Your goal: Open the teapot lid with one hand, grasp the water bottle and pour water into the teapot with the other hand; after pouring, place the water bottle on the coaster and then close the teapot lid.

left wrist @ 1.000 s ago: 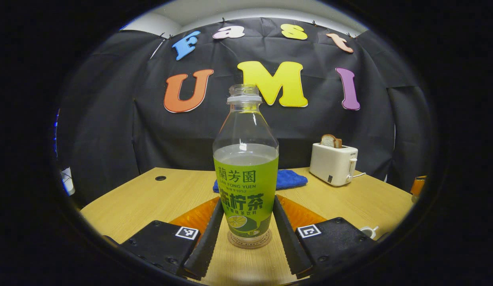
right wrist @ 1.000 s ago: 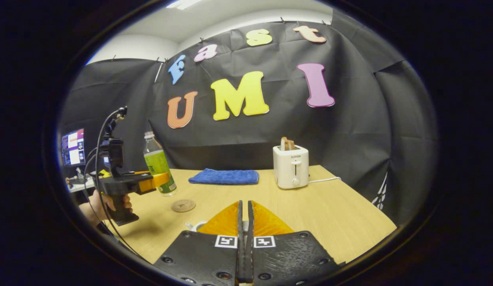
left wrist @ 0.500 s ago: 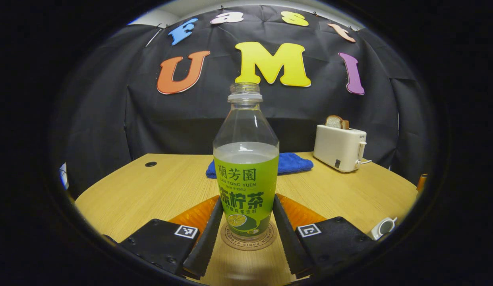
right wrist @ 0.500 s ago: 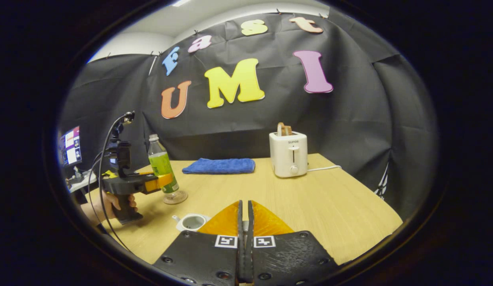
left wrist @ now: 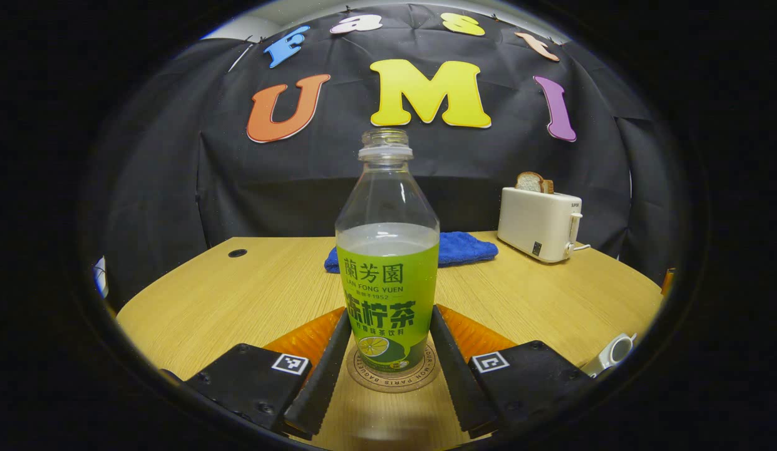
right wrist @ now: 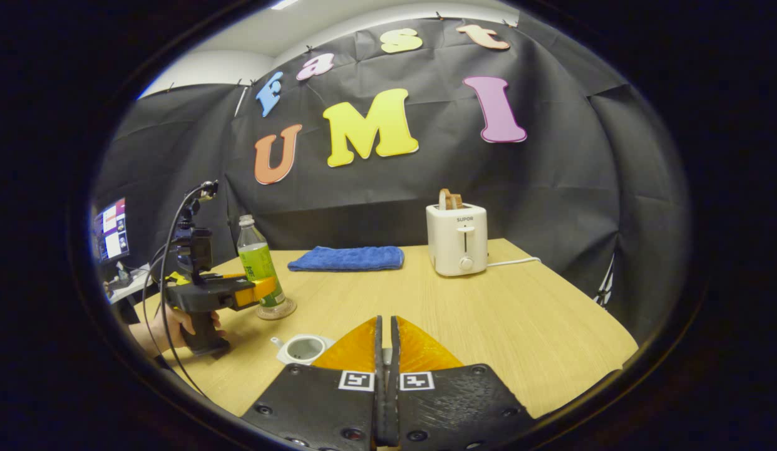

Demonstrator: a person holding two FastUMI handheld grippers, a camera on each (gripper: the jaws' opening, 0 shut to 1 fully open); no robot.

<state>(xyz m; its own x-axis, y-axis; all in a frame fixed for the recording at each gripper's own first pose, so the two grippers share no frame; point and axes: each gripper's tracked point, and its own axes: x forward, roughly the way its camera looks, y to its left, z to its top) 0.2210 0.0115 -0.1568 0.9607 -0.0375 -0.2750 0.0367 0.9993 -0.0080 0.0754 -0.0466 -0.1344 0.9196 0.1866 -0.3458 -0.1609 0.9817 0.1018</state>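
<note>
One water bottle (left wrist: 387, 263), uncapped, one round coaster (left wrist: 393, 376), one white teapot (right wrist: 302, 348) with its top open. One blue cloth (right wrist: 346, 258), one white toaster (right wrist: 457, 239) with one slice of bread (left wrist: 533, 182) showing in its slot, one wooden table (right wrist: 488, 326), one monitor (right wrist: 113, 228) off to the side. Two grippers counted: left gripper (right wrist: 263, 290) and right gripper (right wrist: 384, 351), plus one hand (right wrist: 175, 322) on the left handle.
</note>
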